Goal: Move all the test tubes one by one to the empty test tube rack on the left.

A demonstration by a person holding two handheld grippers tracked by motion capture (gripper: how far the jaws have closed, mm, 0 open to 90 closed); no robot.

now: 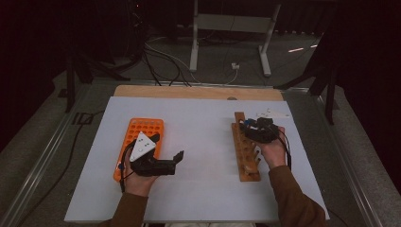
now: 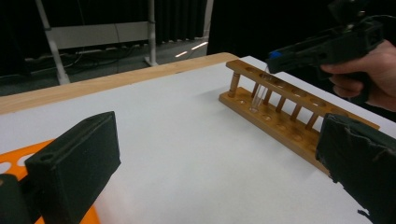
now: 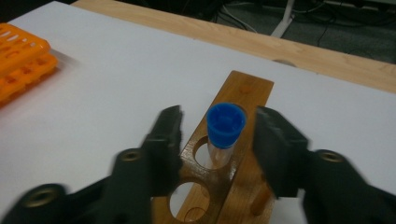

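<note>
The right gripper (image 3: 215, 140) has its fingers (image 3: 164, 140) parted with gaps around a blue-capped test tube (image 3: 225, 128) standing in the wooden rack (image 3: 243, 88), while at nine o'clock the left gripper (image 1: 177, 158), fingers open and empty, hovers beside the orange rack (image 1: 142, 128) on the worktop (image 1: 203, 137).

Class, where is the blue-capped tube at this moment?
The tube stands in a hole near the far end of the wooden rack, on the table's right side, between the right gripper's open fingers.
</note>
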